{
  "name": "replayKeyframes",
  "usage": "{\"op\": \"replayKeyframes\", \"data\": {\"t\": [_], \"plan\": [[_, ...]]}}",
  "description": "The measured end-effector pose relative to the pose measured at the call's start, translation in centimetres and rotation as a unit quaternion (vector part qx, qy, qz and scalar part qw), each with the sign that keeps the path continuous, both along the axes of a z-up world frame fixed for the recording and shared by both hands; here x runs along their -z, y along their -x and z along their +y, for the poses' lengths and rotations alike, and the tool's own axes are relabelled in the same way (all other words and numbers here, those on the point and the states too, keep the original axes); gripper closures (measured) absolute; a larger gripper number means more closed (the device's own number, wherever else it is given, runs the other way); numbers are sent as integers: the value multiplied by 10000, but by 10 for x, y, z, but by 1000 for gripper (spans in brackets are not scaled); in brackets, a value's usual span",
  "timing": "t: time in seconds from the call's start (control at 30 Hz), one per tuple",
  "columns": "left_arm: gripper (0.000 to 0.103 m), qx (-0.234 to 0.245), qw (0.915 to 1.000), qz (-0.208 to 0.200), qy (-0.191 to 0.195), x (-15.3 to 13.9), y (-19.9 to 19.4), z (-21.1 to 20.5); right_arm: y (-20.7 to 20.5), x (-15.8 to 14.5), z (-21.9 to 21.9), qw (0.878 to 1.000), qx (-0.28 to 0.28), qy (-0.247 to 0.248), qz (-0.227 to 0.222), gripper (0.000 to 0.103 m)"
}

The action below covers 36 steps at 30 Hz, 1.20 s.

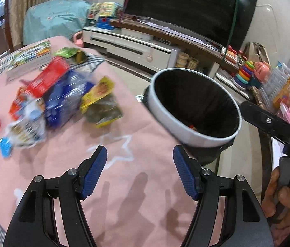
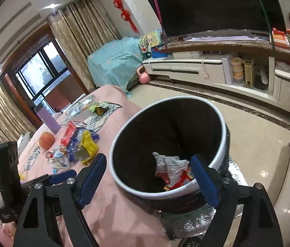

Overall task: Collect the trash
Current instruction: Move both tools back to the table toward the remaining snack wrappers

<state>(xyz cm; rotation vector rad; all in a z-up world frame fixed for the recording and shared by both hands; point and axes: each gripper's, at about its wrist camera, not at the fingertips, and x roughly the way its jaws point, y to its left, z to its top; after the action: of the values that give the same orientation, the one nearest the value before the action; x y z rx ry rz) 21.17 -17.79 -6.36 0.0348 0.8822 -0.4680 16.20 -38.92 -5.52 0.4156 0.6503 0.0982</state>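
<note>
A pile of trash lies on the pink tablecloth (image 1: 124, 185): a yellow-green snack wrapper (image 1: 99, 103), a crushed blue-labelled bottle (image 1: 66, 100), a red carton (image 1: 48, 78) and a white pouch (image 1: 25, 129). The pile also shows in the right wrist view (image 2: 79, 146). A white-rimmed black bin (image 1: 194, 107) stands at the table's right edge. In the right wrist view the bin (image 2: 169, 144) holds a crumpled red-white wrapper (image 2: 173, 173). My left gripper (image 1: 139, 173) is open and empty over the cloth. My right gripper (image 2: 149, 177) is open and empty over the bin's near rim.
A green packet (image 1: 68, 52) and papers on a wire rack (image 1: 31, 57) lie further back. A peach-coloured fruit (image 2: 46, 140) and a purple box (image 2: 47, 117) sit at the table's left. A TV stand (image 1: 145, 47) with toys runs behind.
</note>
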Motion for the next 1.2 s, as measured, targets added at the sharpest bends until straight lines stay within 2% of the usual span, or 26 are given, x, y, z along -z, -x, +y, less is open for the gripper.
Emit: {"op": "replayKeyframes", "data": {"t": [0.27, 0.6, 0.97, 1.2], "plan": [[35, -451, 9989, 12, 112, 5, 14, 52, 6, -1, 34, 9998, -141, 38, -159, 9], [34, -1032, 9942, 113, 290, 13, 18, 108, 2, 6, 88, 9984, -520, 172, -105, 8], [34, -1410, 9891, 169, 390, 20, 13, 143, -9, 12, 132, 9951, -895, 411, -49, 8], [34, -1445, 9885, 167, 413, 20, 6, 150, -20, 16, 143, 9940, -978, 481, -17, 8]]}}
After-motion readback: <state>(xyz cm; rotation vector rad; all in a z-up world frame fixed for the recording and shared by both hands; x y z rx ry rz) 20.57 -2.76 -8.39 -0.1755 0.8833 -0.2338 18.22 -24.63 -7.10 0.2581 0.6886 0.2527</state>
